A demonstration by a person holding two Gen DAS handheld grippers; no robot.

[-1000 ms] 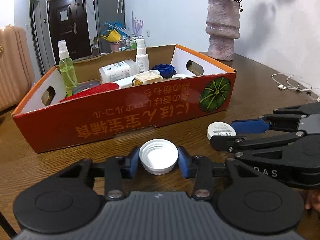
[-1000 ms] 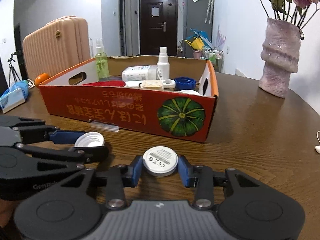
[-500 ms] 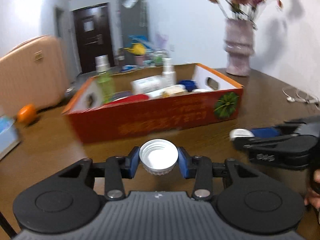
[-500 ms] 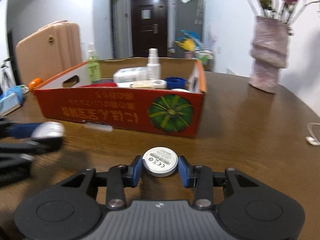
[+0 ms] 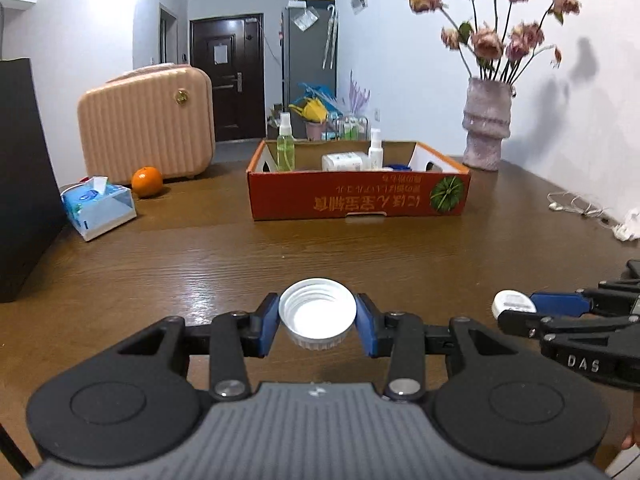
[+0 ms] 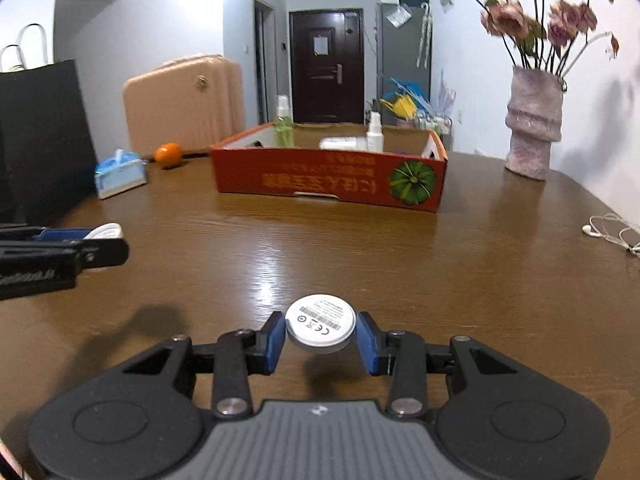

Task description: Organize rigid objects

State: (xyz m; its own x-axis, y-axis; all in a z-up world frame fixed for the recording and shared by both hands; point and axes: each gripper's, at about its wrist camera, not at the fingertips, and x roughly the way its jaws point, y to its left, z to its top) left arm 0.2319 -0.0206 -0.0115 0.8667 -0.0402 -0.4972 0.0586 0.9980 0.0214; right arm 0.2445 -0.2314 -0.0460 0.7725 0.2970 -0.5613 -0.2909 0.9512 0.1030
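My left gripper [image 5: 317, 322] is shut on a white screw cap [image 5: 317, 314], open side up, held above the wooden table. My right gripper [image 6: 321, 334] is shut on a round white disc [image 6: 320, 322] with a printed label. The right gripper also shows at the right edge of the left wrist view [image 5: 516, 310], and the left gripper at the left edge of the right wrist view [image 6: 106, 240]. The orange cardboard box [image 5: 356, 200] with bottles and jars stands far ahead, mid-table; it also shows in the right wrist view [image 6: 328, 182].
A pink vase [image 5: 485, 126] of flowers stands right of the box. White earphones [image 5: 576, 206] lie at the right edge. A tissue pack [image 5: 98, 210], an orange [image 5: 147, 181], a pink suitcase [image 5: 146, 126] and a black bag [image 5: 24, 176] are on the left.
Both grippers have pulled back from the box, each still holding its item. The box now stands much farther away across the table.
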